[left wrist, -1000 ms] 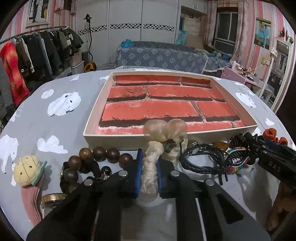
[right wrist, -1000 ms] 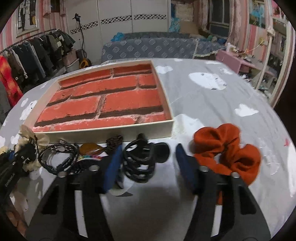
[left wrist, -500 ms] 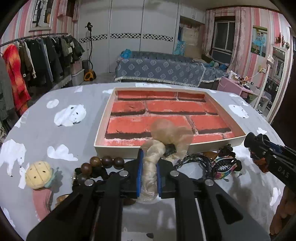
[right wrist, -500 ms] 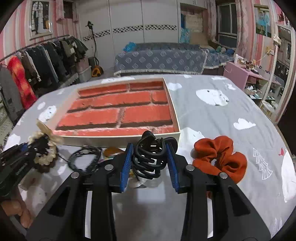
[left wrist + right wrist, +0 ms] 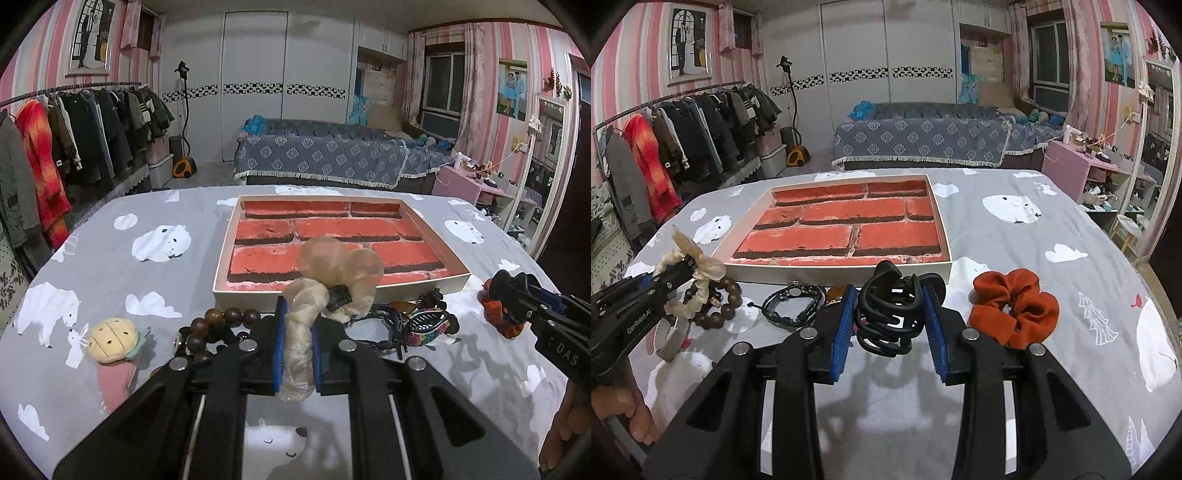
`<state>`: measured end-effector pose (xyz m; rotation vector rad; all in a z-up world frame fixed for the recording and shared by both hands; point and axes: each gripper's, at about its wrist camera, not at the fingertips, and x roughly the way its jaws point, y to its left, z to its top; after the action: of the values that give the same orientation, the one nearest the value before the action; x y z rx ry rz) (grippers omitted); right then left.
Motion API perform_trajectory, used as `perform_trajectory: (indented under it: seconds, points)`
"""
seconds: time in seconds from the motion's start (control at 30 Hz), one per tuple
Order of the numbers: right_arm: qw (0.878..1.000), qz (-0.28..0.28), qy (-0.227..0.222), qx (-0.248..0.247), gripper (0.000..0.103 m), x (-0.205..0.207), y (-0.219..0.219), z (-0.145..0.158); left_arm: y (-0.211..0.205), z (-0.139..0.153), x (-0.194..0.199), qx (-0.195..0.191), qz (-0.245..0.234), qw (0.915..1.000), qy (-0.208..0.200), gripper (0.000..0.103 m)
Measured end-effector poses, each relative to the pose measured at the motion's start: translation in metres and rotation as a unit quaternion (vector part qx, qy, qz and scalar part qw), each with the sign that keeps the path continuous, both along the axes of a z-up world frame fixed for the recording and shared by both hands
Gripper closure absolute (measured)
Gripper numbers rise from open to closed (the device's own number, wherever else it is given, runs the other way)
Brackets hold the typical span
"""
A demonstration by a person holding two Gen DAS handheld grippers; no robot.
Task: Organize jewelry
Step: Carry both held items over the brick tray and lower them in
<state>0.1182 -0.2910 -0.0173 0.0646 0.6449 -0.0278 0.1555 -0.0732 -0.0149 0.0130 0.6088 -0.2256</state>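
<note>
Here both tools (image 5: 297, 332) (image 5: 889, 314) hover just before the tray rim (image 5: 258, 295)

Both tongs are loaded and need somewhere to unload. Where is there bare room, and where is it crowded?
The brick-patterned tray is entirely bare inside. The cloth right of the orange scrunchie is free too. It is crowded along the tray's near wall: wooden bead bracelet, black cord bracelets.

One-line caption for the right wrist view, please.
Right gripper shut on a black claw clip before the brick-lined tray, orange scrunchie lying alongside.
</note>
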Motion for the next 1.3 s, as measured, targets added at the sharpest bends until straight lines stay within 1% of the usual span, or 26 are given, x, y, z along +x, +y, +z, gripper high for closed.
perform_trajectory:
  seconds: [0.17, 0.3, 0.5, 0.6, 0.67, 0.73, 0.77, 0.8, 0.87, 0.9, 0.97, 1.0, 1.03, 1.1, 1.23, 1.3]
  points:
    - [1.000, 0.004, -0.008, -0.004, 0.066, -0.005, 0.003, 0.006, 0.001, 0.007, 0.000, 0.000, 0.001, 1.0000, -0.007, 0.091]
    - [1.000, 0.007, -0.013, -0.008, 0.066, -0.002, 0.003, 0.010, 0.001, 0.012, 0.002, 0.003, 0.001, 0.9999, -0.014, 0.091]
    - [1.000, 0.009, -0.017, -0.006, 0.066, 0.009, 0.002, 0.015, 0.002, 0.010, 0.018, 0.003, 0.002, 1.0000, -0.004, 0.091]
    - [1.000, 0.013, -0.018, -0.007, 0.066, 0.020, 0.004, 0.017, 0.000, 0.007, 0.033, 0.009, 0.004, 0.9999, 0.001, 0.091]
    - [1.000, 0.017, -0.018, -0.010, 0.066, 0.033, 0.005, 0.018, 0.000, 0.006, 0.048, 0.004, 0.002, 0.9999, 0.012, 0.091]
    - [1.000, 0.020, -0.015, -0.013, 0.066, 0.047, 0.005, 0.019, 0.001, 0.006, 0.064, -0.023, -0.017, 0.9993, 0.023, 0.091]
    - [1.000, 0.020, -0.015, -0.014, 0.066, 0.053, 0.005, 0.019, 0.001, 0.007, 0.070, -0.026, -0.018, 0.9991, 0.027, 0.091]
    - [1.000, 0.020, -0.014, -0.017, 0.066, 0.060, 0.004, 0.019, 0.000, 0.007, 0.077, -0.022, -0.013, 0.9993, 0.027, 0.091]
    - [0.999, 0.025, -0.023, -0.017, 0.066, 0.074, 0.003, 0.018, -0.004, 0.006, 0.089, -0.001, -0.004, 0.9997, 0.026, 0.091]
    - [0.999, 0.029, -0.026, -0.016, 0.066, 0.079, 0.003, 0.017, -0.003, 0.004, 0.094, -0.002, -0.003, 0.9996, 0.030, 0.091]
    - [0.999, 0.027, -0.017, -0.030, 0.066, 0.096, 0.003, 0.009, -0.003, -0.005, 0.112, -0.018, -0.007, 0.9984, 0.053, 0.091]
    - [0.999, 0.026, -0.012, -0.029, 0.066, 0.102, 0.001, 0.006, -0.004, -0.008, 0.118, -0.028, -0.014, 0.9979, 0.056, 0.091]
    - [0.999, 0.023, -0.004, -0.030, 0.066, 0.110, -0.001, 0.002, -0.006, -0.012, 0.123, -0.025, -0.018, 0.9978, 0.058, 0.091]
    - [0.999, 0.016, 0.008, -0.035, 0.066, 0.122, -0.004, -0.005, -0.008, -0.019, 0.132, -0.010, -0.010, 0.9979, 0.063, 0.091]
    - [0.998, 0.011, 0.036, -0.046, 0.066, 0.145, -0.012, -0.021, -0.005, -0.028, 0.146, -0.006, 0.004, 0.9973, 0.073, 0.091]
    - [0.998, 0.013, 0.045, -0.041, 0.066, 0.152, -0.016, -0.028, -0.005, -0.031, 0.151, -0.002, 0.006, 0.9970, 0.078, 0.091]
